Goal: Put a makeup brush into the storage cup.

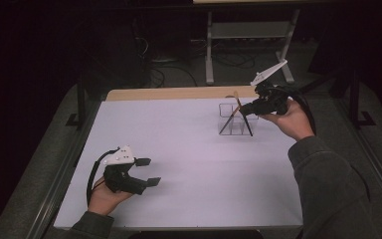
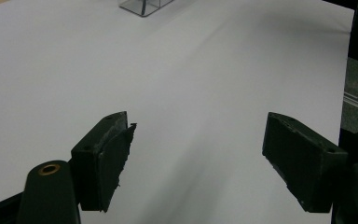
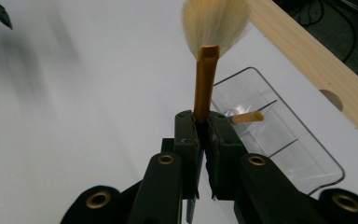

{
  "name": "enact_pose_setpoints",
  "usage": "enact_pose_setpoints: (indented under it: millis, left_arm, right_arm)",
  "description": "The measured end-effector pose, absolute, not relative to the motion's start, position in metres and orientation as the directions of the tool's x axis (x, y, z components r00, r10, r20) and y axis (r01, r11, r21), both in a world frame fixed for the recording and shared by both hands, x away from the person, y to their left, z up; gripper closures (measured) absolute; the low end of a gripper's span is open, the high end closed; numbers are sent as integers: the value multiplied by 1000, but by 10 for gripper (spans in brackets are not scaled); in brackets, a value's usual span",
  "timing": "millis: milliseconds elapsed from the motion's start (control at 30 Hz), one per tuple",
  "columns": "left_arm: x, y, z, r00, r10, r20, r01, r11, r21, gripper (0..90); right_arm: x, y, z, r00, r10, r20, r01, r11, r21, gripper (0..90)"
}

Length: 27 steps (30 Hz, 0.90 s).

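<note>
Seen from the high view, a person works at a white surface (image 1: 194, 164) edged with pale wood at the far side. At the upper right of the frame, the right claw (image 1: 244, 108) is clenched on a slim gold-handled brush with pale bristles (image 1: 238, 103), holding it over a clear plastic compartment organiser (image 1: 227, 110) that stands on the surface. A second dark-handled brush (image 1: 227, 122) leans in the organiser. At the lower left, the left claw (image 1: 148, 172) hovers released, well apart from the organiser.

In the left gripper view, the two black jaws stand wide apart over bare white surface, with a corner of the organiser (image 2: 144, 6) at the top edge.

In the right gripper view, the jaws pinch the gold handle at centre frame, the brush's cream bristles (image 3: 214, 21) fanning toward the top. Right of it lies the organiser (image 3: 303, 154), a gold-tipped handle end (image 3: 248, 117) resting inside.
</note>
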State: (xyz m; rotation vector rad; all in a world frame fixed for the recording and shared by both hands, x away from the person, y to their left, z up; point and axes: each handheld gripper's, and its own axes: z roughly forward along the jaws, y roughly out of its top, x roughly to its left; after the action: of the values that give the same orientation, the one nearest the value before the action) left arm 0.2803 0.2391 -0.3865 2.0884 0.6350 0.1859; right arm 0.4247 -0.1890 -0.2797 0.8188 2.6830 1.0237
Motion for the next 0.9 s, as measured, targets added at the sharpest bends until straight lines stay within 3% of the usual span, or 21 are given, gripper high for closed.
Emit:
enact_pose_setpoints:
  millis: [900]
  left_arm:
    - [280, 244, -388, 851, 512, -113, 376, -445, 813, 216]
  right_arm:
    - [470, -190, -275, -789, 615, -3, 466, 601, 649, 829]
